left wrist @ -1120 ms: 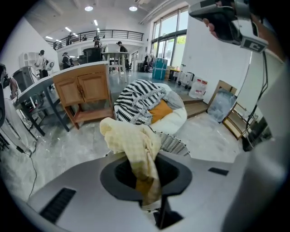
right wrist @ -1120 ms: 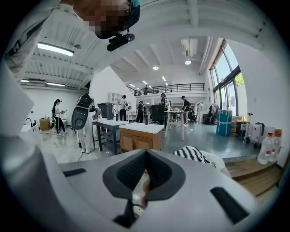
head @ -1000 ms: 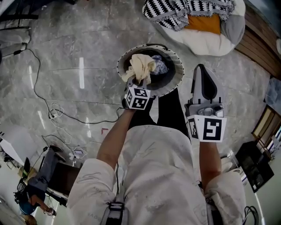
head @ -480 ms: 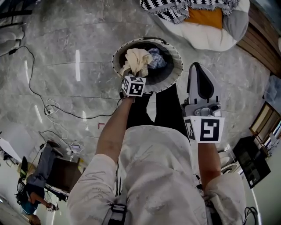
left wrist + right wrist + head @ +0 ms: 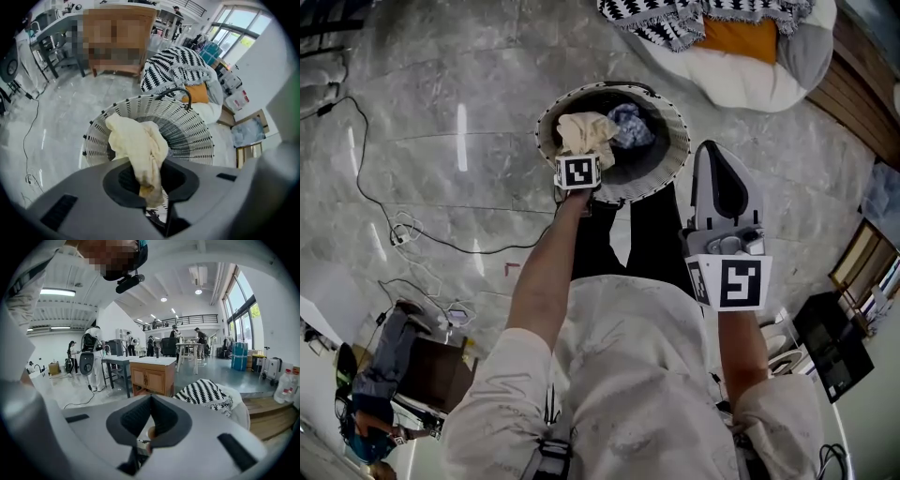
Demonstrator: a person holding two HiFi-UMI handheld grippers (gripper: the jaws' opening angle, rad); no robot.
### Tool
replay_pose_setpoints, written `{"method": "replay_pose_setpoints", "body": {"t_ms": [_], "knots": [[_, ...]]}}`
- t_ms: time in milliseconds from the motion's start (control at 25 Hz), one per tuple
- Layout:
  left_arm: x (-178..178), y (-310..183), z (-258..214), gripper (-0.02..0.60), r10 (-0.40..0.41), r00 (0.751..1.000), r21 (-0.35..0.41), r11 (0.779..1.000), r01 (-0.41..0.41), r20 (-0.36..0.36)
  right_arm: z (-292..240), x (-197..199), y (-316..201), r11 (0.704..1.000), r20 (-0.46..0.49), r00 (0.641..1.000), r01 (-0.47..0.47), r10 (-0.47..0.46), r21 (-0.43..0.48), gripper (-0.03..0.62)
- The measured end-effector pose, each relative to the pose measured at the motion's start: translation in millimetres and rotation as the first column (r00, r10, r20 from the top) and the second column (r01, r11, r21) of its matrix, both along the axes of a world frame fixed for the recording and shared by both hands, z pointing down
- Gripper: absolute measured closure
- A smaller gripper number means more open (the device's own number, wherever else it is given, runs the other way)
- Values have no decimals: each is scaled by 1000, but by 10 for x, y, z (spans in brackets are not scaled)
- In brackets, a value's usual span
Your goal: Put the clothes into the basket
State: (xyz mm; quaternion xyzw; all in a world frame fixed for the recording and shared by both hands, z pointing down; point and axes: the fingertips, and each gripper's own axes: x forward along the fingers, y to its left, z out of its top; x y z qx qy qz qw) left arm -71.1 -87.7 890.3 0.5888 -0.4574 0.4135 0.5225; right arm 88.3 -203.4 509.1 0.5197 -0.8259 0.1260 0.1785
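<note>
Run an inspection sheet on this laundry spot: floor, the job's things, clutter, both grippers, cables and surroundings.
Surface: glossy grey marble floor, with streaks of reflected light.
Job's things: round perforated basket; cream cloth over its opening; blue patterned garment already inside.
Clutter: black-and-white blanket and orange cushion on a white beanbag.
Grippers: left gripper pinches the cream cloth, and its jaws have just been opening; right gripper is shut on nothing and held to the side.
Cables: black cable snakes across the floor; white cable coil beside it.
Surroundings: wooden cabinet, tables, people standing.
</note>
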Motion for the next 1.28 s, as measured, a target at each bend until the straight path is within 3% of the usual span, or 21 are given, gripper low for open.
{"method": "replay_pose_setpoints", "body": {"t_ms": [320,480,760,1080,1280], "knots": [[-165,18,74,479,-63,998,-24,998,63,26,74,-15,-12,1000,-1,1000,11,-11,-16,606],[-188,35,75,451,-50,998,-24,998,51,31,86,-21,-26,1000,-4,1000,12,-12,-18,606],[-230,16,40,449,-21,999,3,1000,21,38,91,-48,-20,1000,-7,1000,15,-16,-17,606],[-269,133,-153,449,-45,999,13,999,44,25,-35,-78,8,1000,4,1000,16,-16,2,606],[-289,144,-425,451,-62,998,70,996,62,-8,-115,-147,47,1000,21,1000,17,-17,22,606]]}}
